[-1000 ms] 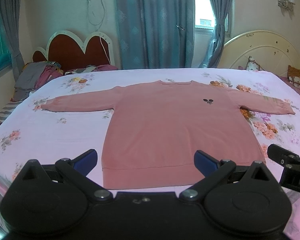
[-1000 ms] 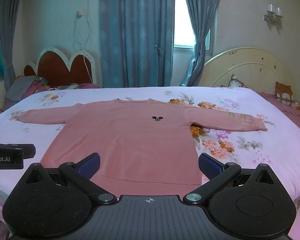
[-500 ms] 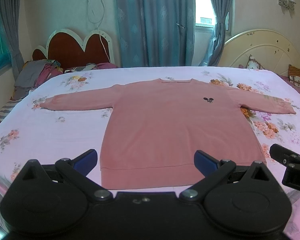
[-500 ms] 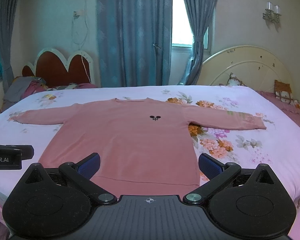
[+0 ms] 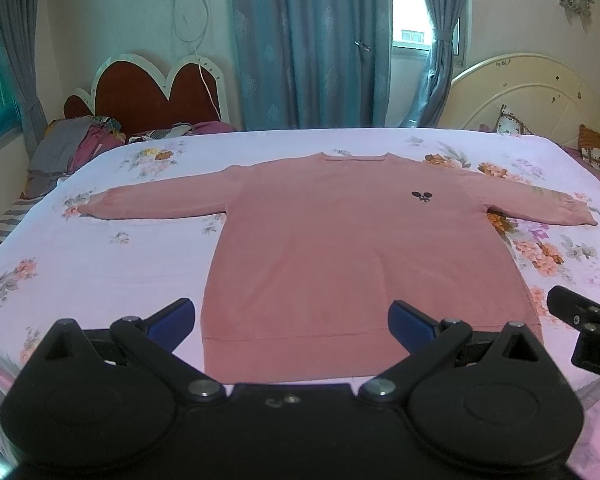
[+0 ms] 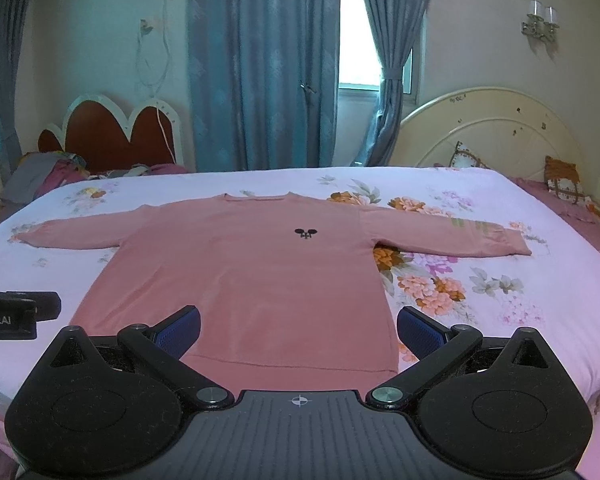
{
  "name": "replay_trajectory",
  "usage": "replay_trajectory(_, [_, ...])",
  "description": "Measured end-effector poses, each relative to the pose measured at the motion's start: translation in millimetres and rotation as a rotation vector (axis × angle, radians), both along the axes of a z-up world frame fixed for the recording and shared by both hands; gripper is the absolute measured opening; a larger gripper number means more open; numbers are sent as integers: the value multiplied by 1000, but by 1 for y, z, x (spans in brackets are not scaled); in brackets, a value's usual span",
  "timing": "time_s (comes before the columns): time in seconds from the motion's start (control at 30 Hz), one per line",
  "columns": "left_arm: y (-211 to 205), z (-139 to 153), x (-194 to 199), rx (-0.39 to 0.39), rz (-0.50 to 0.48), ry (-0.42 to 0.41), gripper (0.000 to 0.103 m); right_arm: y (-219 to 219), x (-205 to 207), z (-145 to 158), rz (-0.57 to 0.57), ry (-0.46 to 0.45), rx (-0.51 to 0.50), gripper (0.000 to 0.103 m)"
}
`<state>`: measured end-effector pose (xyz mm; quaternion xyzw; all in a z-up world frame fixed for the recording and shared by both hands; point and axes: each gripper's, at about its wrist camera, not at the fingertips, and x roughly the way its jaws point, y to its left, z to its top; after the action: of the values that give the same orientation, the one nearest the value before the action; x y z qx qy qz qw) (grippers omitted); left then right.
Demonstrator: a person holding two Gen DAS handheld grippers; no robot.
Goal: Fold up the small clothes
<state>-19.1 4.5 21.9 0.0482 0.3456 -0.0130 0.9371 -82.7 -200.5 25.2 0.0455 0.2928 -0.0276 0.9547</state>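
- At the near edge of the bed, the left gripper (image 5: 291, 320) hangs above the sweater's hem with its blue-padded fingers (image 5: 171, 318) spread wide and nothing between them.
- Beside it, the right gripper (image 6: 297, 326) hangs the same way, fingers (image 6: 420, 330) wide apart and empty, over the hem's right part.
- Each gripper shows at the edge of the other's view: the right one at the right border of the left wrist view, the left one at the left border of the right wrist view.
- The pink sweater (image 5: 352, 248) lies flat and face up in the middle of the bed, hem toward the grippers, neckline away from them.
- Both sleeves are stretched out sideways: the left sleeve (image 5: 155, 204) and the right sleeve (image 6: 452, 232) each rest flat on the sheet.
- A small black logo (image 6: 306, 233) sits on the chest, toward the right sleeve.
- The floral sheet (image 5: 79, 264) covers the bed all around the sweater.
- A pile of clothes (image 5: 71, 152) lies at the far left, next to a red headboard (image 5: 151, 96).
- A cream headboard (image 6: 488, 132) stands at the far right with cushions (image 6: 564, 178) near it.
- Blue curtains (image 6: 259, 64) hang on the back wall beside a window (image 6: 358, 36).
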Motion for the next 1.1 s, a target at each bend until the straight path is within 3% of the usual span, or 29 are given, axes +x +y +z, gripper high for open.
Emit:
replay_trajectory(0.47, [9,-10,45,7,-10,20,102,-3,39,-13,-58,19,-14,103])
replay_trajectory(1.1, [33,-34,181,-9,-67,59,102,-5,153,-29,-181,39,-9,103])
